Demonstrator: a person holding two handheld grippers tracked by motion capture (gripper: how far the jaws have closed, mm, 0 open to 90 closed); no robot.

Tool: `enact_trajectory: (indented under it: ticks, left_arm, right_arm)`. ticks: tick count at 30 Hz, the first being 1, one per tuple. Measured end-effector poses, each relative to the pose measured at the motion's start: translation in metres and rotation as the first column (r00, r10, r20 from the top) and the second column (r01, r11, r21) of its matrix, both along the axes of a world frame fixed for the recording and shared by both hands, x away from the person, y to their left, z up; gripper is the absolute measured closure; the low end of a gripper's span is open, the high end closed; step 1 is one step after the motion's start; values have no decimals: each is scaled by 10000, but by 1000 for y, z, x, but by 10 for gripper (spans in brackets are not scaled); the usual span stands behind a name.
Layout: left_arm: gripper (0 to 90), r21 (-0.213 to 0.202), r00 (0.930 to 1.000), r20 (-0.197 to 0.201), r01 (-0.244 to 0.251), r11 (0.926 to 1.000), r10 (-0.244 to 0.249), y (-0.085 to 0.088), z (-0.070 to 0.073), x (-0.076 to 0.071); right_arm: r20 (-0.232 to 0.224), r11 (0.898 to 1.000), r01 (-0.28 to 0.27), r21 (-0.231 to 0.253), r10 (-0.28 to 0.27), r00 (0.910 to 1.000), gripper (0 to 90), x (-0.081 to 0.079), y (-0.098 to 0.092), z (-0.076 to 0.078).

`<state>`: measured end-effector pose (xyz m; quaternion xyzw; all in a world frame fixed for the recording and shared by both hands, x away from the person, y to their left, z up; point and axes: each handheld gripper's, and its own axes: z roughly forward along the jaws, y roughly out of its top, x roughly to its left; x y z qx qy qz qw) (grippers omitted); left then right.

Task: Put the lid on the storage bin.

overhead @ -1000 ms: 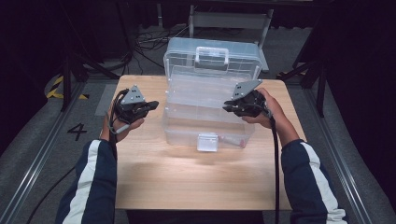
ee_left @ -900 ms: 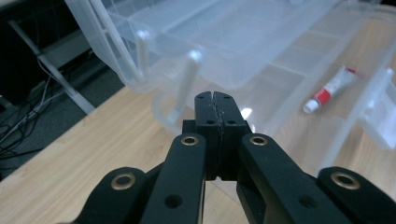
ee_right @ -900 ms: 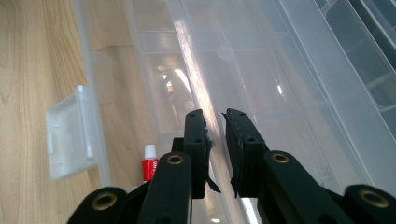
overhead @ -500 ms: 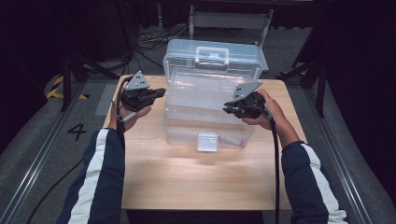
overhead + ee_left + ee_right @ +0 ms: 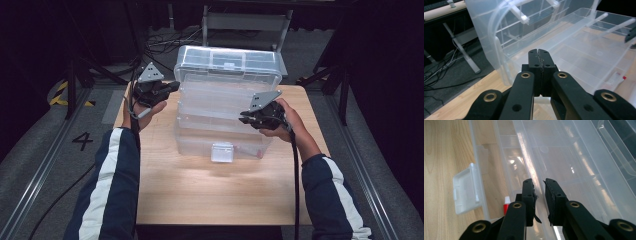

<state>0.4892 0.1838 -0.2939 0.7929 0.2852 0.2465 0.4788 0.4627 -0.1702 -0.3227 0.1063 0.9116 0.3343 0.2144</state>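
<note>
Clear plastic storage box (image 5: 225, 115) with lid (image 5: 227, 62) swung up, standing near upright along the 12 o'clock edge. Sits at table centre, toward 12 o'clock. White latch (image 5: 222, 152) on the 6 o'clock wall; small red-and-white item (image 5: 506, 205) inside, near that latch.

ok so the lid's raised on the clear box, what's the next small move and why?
Probably push the left tongs against the lid to tip it back, fully open. They are shut and sit beside the lid's left edge, and the lid stands raised above the base rather than laid back. The right tongs, jaws slightly apart, are at the base's right side and could steady it.
</note>
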Motion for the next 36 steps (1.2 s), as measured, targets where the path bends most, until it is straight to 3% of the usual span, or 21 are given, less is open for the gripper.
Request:
enact_trajectory:
  ticks: [11, 19, 21, 23, 30, 36]
  left_arm:
    - [900, -240, 9999, 133, -76, 9997, 79, -7, 3, 4]
    - [900, 51, 9996, 195, -199, 9998, 198, -7, 1, 5]
    - [900, -84, 9999, 116, -32, 10000, 33, -8, 1, 5]
    - [900, 105, 9999, 169, -30, 9999, 28, -10, 0, 4]
    - [900, 10, 9998, 213, 64, 10000, -64, -9, -3, 0]
    - [900, 72, 9997, 201, 167, 9998, -168, -6, -5, -2]
  right_arm:
    - [139, 10000, 95, -23, -95, 9999, 778, -2, -1, -1]
    - [18, 9998, 150, -139, -150, 9999, 775, -7, -1, -3]
    - [78, 9995, 134, -274, -132, 9999, 776, -10, 0, -4]
    - [143, 9994, 139, -307, -135, 9998, 776, -12, 1, -6]
    - [256, 9991, 290, -306, -283, 9993, 774, -16, -1, -5]
    - [494, 9987, 507, 15, -507, 9975, 758, -25, -6, -3]
